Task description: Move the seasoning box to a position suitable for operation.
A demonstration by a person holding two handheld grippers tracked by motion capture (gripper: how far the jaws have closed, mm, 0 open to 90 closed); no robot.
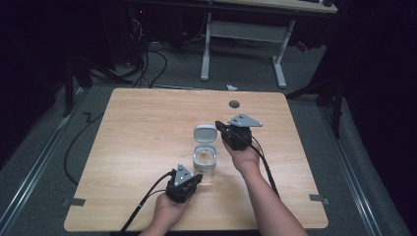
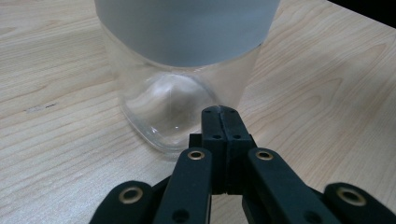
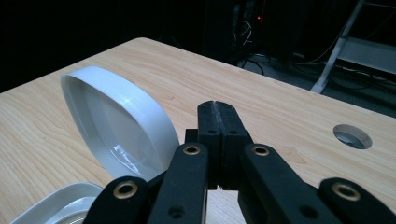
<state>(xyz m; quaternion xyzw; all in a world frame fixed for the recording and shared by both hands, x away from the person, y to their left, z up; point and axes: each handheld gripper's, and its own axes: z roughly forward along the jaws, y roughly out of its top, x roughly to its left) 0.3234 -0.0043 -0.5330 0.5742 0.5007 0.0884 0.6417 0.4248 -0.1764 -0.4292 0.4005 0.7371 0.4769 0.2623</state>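
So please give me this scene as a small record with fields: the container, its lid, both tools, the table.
container: clear jar with grey rim, upright near table centre
lid: white flip lid open, standing up behind the jar mouth
left tool: left tool shut, empty, tips close to the jar base
right tool: right tool shut, empty, beside the open lid
table: light wood table, round grommet hole near far edge
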